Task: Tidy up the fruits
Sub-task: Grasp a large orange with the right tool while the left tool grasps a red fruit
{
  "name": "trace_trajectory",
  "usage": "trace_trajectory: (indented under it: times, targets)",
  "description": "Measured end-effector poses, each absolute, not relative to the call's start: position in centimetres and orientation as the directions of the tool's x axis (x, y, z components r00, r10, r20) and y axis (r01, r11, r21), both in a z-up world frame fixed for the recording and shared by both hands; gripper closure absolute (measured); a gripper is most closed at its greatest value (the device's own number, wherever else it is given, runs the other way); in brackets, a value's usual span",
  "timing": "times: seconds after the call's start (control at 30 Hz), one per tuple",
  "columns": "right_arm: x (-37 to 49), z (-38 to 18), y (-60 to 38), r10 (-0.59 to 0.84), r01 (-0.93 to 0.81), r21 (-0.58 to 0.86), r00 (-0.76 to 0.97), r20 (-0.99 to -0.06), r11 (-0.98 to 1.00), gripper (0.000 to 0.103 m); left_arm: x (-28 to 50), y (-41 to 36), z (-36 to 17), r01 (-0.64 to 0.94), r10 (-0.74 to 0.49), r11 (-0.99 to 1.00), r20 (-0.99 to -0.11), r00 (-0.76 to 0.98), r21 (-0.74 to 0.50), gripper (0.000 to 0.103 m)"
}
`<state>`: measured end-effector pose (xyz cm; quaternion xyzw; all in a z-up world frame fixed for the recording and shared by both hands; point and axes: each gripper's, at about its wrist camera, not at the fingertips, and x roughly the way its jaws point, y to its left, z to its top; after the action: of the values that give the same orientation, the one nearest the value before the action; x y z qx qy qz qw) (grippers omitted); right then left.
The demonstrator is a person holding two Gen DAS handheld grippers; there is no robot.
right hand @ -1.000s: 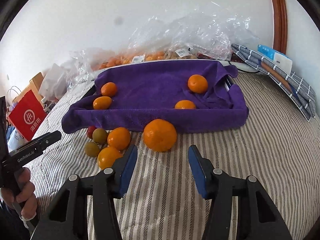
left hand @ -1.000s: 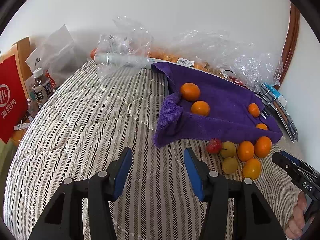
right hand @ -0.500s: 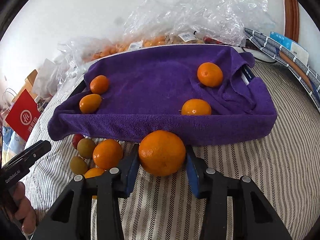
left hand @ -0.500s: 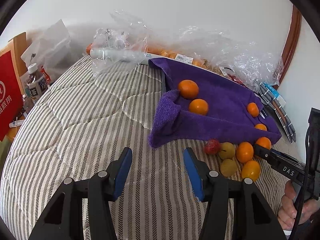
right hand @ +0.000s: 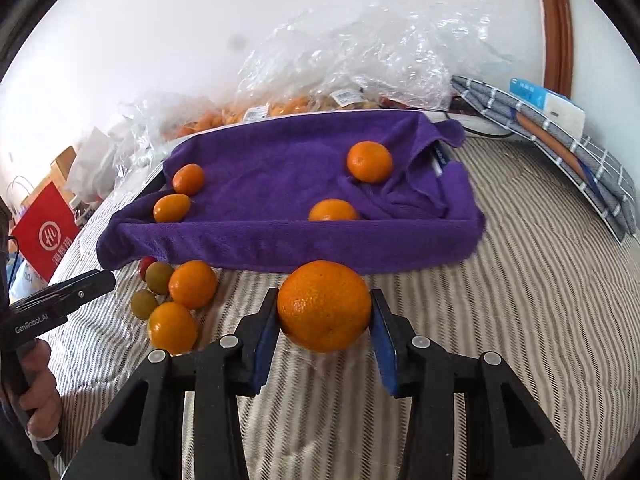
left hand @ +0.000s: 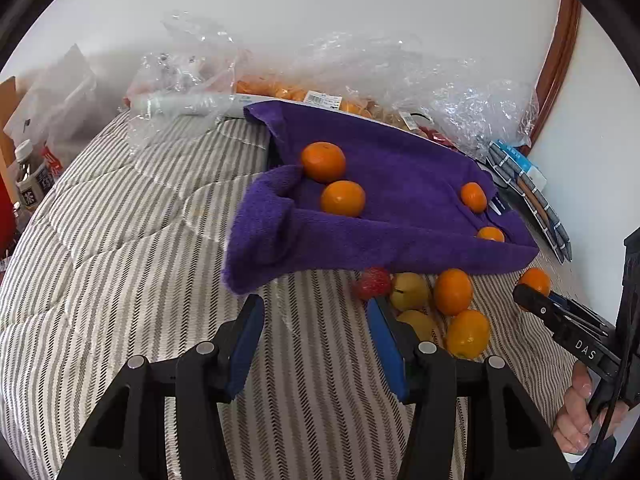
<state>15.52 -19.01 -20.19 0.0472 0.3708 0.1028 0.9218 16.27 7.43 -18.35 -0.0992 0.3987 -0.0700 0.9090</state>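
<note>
My right gripper point(right hand: 324, 300) is shut on a large orange point(right hand: 324, 306), just in front of the purple towel-lined tray point(right hand: 280, 240) on the striped bed. Several smaller oranges lie in the tray. To the left lies a loose pile: oranges point(right hand: 192, 284), yellow-green fruits point(right hand: 159, 277) and a red fruit. My left gripper point(left hand: 314, 304) is open and holds nothing, low over the quilt. Its right finger stands beside the red fruit point(left hand: 372, 282) and the yellow-green fruits point(left hand: 408, 290) at the towel's point(left hand: 400, 240) front edge. In the left wrist view the held orange point(left hand: 536, 280) shows at the far right.
Crumpled clear plastic bags point(right hand: 360, 60) with more fruit lie against the wall behind the tray. A folded checked cloth and a box point(right hand: 560, 132) are at the right. At the left bed edge stand a red paper bag point(right hand: 44, 232) and bottles point(left hand: 32, 184). Striped quilt point(left hand: 120, 240) stretches leftward.
My right gripper moved forward around the large orange and closed on it. My left gripper moved nearer the tray and the loose fruit pile, staying open.
</note>
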Motion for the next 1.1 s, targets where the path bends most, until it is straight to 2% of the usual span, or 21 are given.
trace_trajectory:
  times: [0.13,0.27,0.5,0.6,0.63,0.67,0.83,1.1]
  targets:
    - [15.2,-20.2,-20.2,0.234,-0.139,0.194,0.709,-0.665,0.971,0.060,17.4,5.7,-18.9,0.073,-0.177,0.983,-0.745,0.644,-0.170,0.052]
    - [15.6,-20.6,-21.0,0.309,-0.162,0.275,0.686,-0.659,0.948,0.060,18.1,4.7,-18.9,0.103,-0.197,0.980,-0.745,0.637,-0.171,0.052]
    - [15.7,-20.7,-20.6,0.339,-0.193,0.287,0.674,-0.656,0.938,0.060,19.7,3.0,-19.0,0.112,-0.188,0.982,-0.752,0.632,-0.151,0.058]
    - [15.7,-20.7,-20.7,0.345,-0.192,0.297,0.675,-0.653,0.936,0.060,19.9,2.3,-19.0,0.110,-0.164,0.986,-0.754,0.636,-0.121,0.070]
    - [15.8,-20.7,-20.7,0.345,-0.191,0.296,0.673,-0.655,0.936,0.060,19.9,2.3,-19.0,0.122,-0.179,0.984,-0.753,0.633,-0.132,0.077]
    - [15.8,-20.7,-20.6,0.343,-0.190,0.295,0.672,-0.656,0.936,0.060,19.8,2.5,-19.0,0.126,-0.191,0.982,-0.752,0.632,-0.143,0.080]
    - [15.8,-20.7,-20.8,0.347,-0.187,0.303,0.672,-0.654,0.934,0.060,19.2,3.8,-18.6,0.112,-0.233,0.971,-0.715,0.659,-0.213,0.080]
    - [15.7,-20.6,-20.9,0.342,-0.179,0.305,0.679,-0.649,0.935,0.060,18.9,4.7,-18.3,0.075,-0.228,0.966,-0.684,0.693,-0.246,0.080]
